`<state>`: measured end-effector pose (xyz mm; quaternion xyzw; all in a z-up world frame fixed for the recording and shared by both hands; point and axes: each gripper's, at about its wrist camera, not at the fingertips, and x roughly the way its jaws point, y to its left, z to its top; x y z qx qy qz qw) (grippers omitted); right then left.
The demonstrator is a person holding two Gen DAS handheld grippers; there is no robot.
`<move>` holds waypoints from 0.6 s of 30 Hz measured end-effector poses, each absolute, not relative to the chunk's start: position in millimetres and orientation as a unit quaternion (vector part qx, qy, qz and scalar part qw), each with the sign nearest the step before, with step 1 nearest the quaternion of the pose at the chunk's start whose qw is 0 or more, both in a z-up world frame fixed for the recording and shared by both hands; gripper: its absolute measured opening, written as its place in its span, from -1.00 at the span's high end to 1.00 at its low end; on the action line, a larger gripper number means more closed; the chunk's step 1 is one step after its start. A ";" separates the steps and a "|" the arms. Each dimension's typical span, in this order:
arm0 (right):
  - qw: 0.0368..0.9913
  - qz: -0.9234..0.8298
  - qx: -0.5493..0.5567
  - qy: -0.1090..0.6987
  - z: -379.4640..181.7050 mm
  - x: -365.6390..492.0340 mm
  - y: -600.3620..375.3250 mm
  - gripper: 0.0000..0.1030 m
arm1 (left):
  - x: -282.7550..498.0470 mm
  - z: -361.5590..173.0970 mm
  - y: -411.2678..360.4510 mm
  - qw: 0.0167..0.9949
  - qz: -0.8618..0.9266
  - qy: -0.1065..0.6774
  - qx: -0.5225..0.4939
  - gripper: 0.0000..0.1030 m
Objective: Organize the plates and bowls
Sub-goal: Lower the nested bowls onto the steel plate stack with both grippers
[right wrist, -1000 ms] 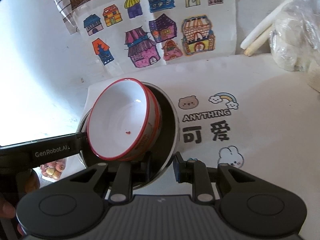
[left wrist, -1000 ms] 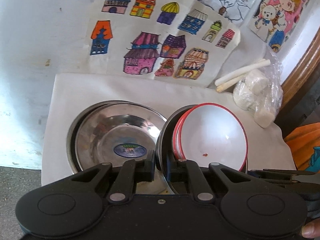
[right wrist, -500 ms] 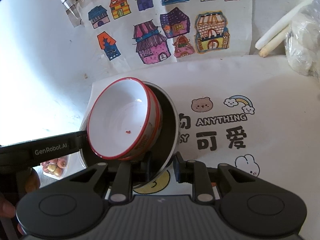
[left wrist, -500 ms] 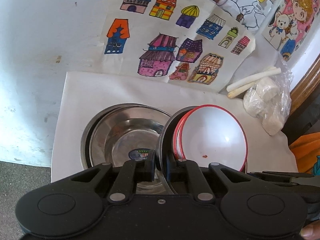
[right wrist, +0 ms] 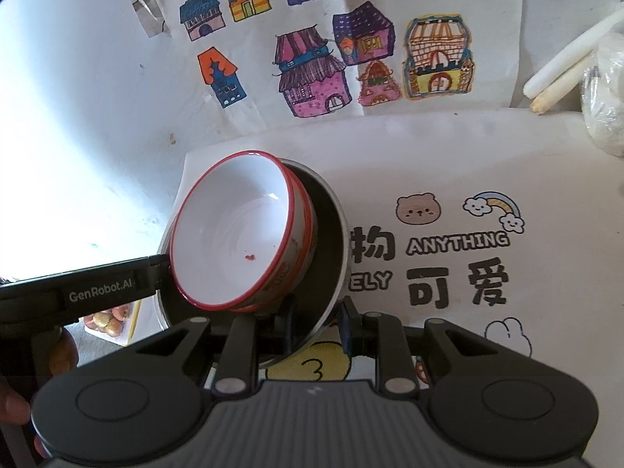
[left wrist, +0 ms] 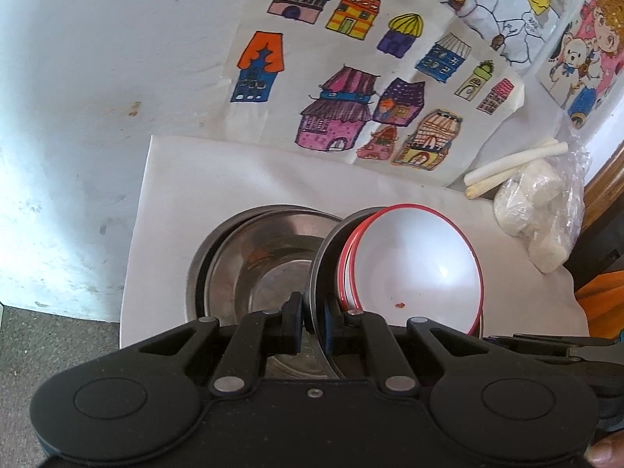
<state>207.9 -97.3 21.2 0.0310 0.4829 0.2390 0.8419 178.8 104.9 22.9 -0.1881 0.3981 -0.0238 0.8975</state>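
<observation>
Bowls number four: two nested steel ones [left wrist: 249, 269] lying on the white mat [left wrist: 195, 179], then two red-rimmed white bowls [right wrist: 234, 234] (stacked) inside a tilted steel plate [right wrist: 331, 257]. Left gripper [left wrist: 312, 325], marked "GenRobot.AI", and right gripper [right wrist: 316, 329] each pinch that plate's rim; mat print reads "ANYTHING"

White table [left wrist: 78, 124], house drawings [left wrist: 351, 89], white mat [left wrist: 241, 179]

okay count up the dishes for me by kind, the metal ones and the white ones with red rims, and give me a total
Metal dishes: 3, two nested on the mat and one held plate
Red-rimmed white bowls: 2, stacked in the held plate
Total: 5
</observation>
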 end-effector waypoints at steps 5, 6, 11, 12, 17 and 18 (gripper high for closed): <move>0.839 0.243 0.030 0.486 19.6 212.3 -91.0 0.50 | 181.0 20.3 109.7 0.897 -0.018 0.400 -0.189 0.83; 0.838 0.243 0.030 0.487 19.1 212.9 -90.0 0.50 | 181.1 19.5 110.7 0.896 -0.018 0.401 -0.189 0.83; 0.837 0.244 0.030 0.488 17.7 215.7 -85.3 0.50 | 182.9 17.4 114.7 0.895 -0.014 0.402 -0.192 0.84; 0.838 0.244 0.028 0.488 17.7 215.8 -84.5 0.50 | 183.2 17.1 115.2 0.895 -0.015 0.403 -0.192 0.84; 0.838 0.244 0.024 0.488 17.9 216.4 -83.1 0.50 | 183.5 16.8 115.6 0.895 -0.015 0.403 -0.192 0.83; 0.838 0.243 0.024 0.488 18.0 216.3 -82.8 0.50 | 183.5 16.8 115.8 0.894 -0.015 0.403 -0.193 0.83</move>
